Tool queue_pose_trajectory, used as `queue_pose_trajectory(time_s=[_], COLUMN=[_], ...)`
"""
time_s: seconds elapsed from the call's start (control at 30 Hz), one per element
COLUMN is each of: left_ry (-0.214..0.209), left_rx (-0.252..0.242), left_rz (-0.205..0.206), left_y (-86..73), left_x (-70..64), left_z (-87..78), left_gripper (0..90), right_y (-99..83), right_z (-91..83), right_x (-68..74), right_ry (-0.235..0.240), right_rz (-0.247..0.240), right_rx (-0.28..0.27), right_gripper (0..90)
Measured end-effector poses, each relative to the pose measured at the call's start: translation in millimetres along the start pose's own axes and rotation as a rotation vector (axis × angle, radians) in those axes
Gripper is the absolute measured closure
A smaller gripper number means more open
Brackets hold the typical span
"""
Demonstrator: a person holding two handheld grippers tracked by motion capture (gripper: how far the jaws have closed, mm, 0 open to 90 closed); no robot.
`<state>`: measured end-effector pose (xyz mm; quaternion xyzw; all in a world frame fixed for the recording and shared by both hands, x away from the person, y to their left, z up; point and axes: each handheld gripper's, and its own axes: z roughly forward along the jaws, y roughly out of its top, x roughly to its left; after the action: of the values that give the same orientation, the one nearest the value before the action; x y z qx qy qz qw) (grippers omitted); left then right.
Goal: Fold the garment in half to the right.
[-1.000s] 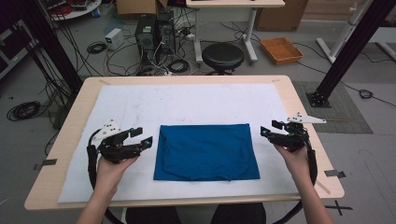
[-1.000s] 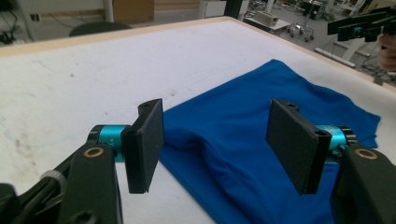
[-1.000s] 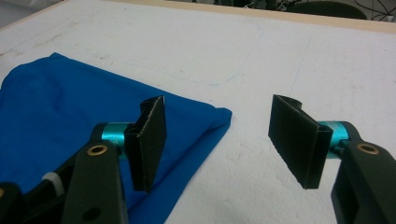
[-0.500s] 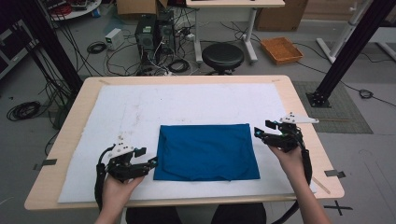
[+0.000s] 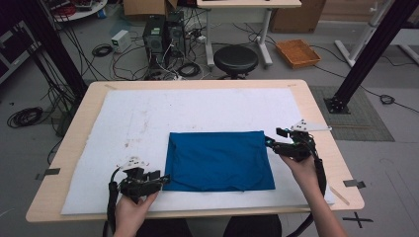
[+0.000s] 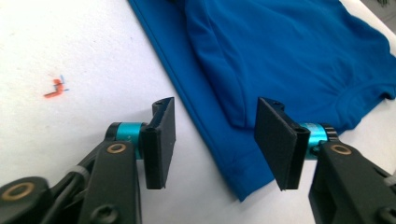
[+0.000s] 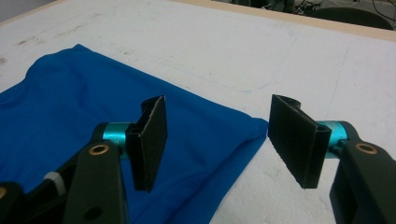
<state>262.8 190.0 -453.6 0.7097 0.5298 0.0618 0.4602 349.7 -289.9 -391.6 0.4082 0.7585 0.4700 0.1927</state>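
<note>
A blue folded cloth (image 5: 217, 160) lies flat on the white mat (image 5: 197, 111), near the table's front. My left gripper (image 5: 160, 178) is open at the cloth's near-left corner. In the left gripper view that corner of the cloth (image 6: 289, 51) lies between the spread jaws of the left gripper (image 6: 215, 140). My right gripper (image 5: 271, 140) is open at the far-right corner. In the right gripper view the cloth (image 7: 93, 102) ends in a corner between the jaws of the right gripper (image 7: 217, 140). Neither gripper holds anything.
The mat covers most of a wooden table (image 5: 321, 128). A small red mark (image 6: 55, 88) sits on the mat left of the cloth. Beyond the table are a black stool (image 5: 235, 59), computers and cables (image 5: 163, 34), an orange tray (image 5: 298, 52) and a black post (image 5: 368, 47).
My left gripper has moved toward the front edge and to the right, down to the cloth's near-left corner. My right gripper has shifted slightly left, onto the far-right corner.
</note>
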Motion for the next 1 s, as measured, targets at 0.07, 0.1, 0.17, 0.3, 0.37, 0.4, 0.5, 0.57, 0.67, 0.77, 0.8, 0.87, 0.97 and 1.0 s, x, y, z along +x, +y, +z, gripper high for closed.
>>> queue_pose_trajectory(time_s=[0.07,0.1,0.17,0.3,0.37,0.4,0.5,0.57,0.67,0.77,0.8,0.87,0.97,1.0], left_ry=[-0.002,0.0,0.003,0.017,0.041,0.046,0.061,0.064,0.069,0.074,0.076,0.079,0.086,0.089], left_rx=[-0.001,-0.002,-0.002,0.003,0.005,0.003,0.002,0.003,0.0,0.005,0.004,0.004,0.006,0.002], left_rz=[-0.011,-0.015,-0.015,-0.008,0.006,0.008,0.003,0.007,0.018,0.038,0.04,0.043,0.051,0.054], left_y=[0.8,0.9,1.4,2.4,2.8,3.0,3.3,3.5,3.4,3.7,3.8,3.8,4.1,3.9], left_x=[-2.8,-4.6,-8.2,-14.4,-17.2,-17.3,-17.2,-17.7,-20.2,-21.8,-22.1,-22.2,-23.2,-23.7], left_z=[2.9,4.7,7.9,13.5,16.0,16.4,17.2,17.6,19.3,19.6,19.7,19.7,19.7,20.0], left_gripper=[51.6,51.6,52.8,59.0,64.4,67.6,74.0,75.7,79.1,81.4,81.6,82.0,82.4,82.7], right_y=[0.7,1.3,3.2,10.5,15.2,18.3,25.0,30.0,36.9,44.8,47.6,53.4,61.8,63.7], right_z=[1.4,2.0,3.6,10.7,16.3,20.2,29.5,38.5,53.8,71.2,77.0,88.3,108.9,114.2], right_x=[1.7,3.1,6.9,19.1,27.2,32.5,43.9,51.4,62.8,74.0,77.6,84.9,97.0,100.3], right_ry=[0.004,0.006,0.013,0.038,0.053,0.061,0.088,0.106,0.131,0.154,0.165,0.178,0.197,0.199], right_rz=[-0.005,-0.006,-0.013,-0.037,-0.053,-0.064,-0.078,-0.086,-0.087,-0.083,-0.076,-0.065,-0.046,-0.045], right_rx=[0.0,0.0,-0.001,-0.003,0.0,0.002,0.003,0.005,0.011,0.022,0.024,0.03,0.04,0.048], right_gripper=[37.7,37.7,37.7,37.9,38.2,38.4,41.0,42.4,44.5,45.3,45.6,46.9,48.5,48.8])
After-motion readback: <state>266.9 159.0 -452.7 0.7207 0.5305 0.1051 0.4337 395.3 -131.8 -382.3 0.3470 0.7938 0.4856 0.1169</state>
